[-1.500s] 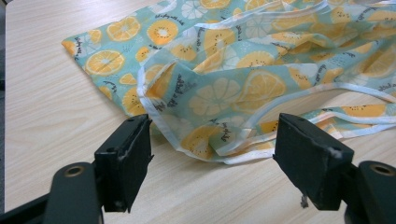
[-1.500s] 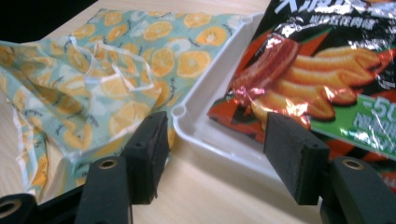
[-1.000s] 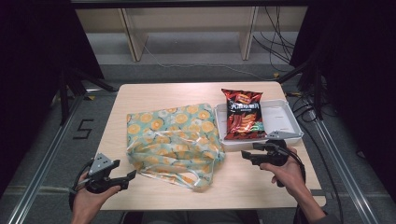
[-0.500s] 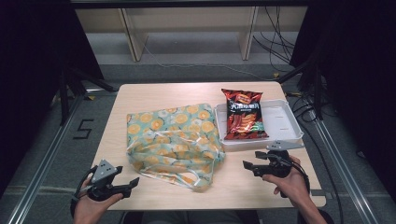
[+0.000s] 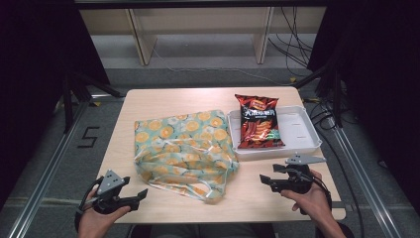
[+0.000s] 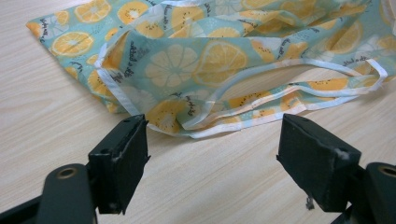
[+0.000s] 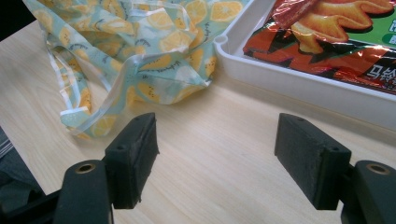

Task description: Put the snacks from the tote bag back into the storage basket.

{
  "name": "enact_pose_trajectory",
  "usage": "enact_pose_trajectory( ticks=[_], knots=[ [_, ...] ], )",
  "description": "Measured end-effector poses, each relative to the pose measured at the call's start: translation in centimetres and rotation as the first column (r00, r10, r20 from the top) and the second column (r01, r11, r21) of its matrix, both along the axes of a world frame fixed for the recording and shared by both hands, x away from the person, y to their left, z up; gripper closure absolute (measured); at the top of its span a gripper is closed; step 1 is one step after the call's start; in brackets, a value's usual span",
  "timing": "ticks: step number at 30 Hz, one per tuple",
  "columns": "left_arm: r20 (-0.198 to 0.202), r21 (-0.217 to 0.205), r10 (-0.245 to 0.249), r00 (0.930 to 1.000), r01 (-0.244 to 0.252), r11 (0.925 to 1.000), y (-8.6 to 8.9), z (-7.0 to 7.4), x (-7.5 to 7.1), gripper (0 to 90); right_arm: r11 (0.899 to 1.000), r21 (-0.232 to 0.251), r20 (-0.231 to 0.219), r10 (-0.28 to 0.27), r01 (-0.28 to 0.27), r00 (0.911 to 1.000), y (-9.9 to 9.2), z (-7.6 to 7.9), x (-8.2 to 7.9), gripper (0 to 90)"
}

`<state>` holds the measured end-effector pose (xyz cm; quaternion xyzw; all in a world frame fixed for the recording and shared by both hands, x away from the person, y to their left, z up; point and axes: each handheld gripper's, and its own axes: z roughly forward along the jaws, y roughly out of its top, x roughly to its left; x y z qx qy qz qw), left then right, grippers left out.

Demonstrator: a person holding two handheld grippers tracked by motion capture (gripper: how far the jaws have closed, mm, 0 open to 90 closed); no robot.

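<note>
We hold the left hand-held gripper just off the near-left corner of the fruit-print bag, jaws wide and empty. The right hand-held gripper sits near the bag's right edge, also wide open, gripping nothing. The chip packet lies in the white tray beside the bag on the tabletop.

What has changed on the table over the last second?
The right gripper drew back from the tray toward the near table edge, jaws open and empty. The left gripper also slid slightly nearer the person, open and empty. Nothing was gripped or let go. The bag and the chips in the tray lie as before.
</note>
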<state>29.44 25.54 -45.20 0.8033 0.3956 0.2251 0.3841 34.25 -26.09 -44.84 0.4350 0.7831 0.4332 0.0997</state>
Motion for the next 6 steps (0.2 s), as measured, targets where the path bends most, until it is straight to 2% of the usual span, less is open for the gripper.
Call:
enact_pose_trajectory(
  ticks=[2,3,6],
  knots=[
    [-0.005,-0.015,0.014,0.9999,-0.014,0.9998,-0.09,-0.06,-0.07,23.7,1.000,-0.003,-0.002,-0.003,0.003,1.0000,0.01,-0.03,-0.02,30.5],
    [-0.005,-0.012,0.012,0.9999,-0.012,0.9999,-0.07,-0.06,-0.05,23.7,0.999,-0.035,0.022,0.006,-0.005,0.9997,-0.21,0.00,0.12,30.4],
    [-0.006,-0.011,0.011,0.9999,-0.011,0.9999,-0.06,-0.05,-0.04,23.7,0.999,-0.035,0.021,0.003,-0.002,0.9998,-0.25,-0.02,0.16,30.4]
  ],
)
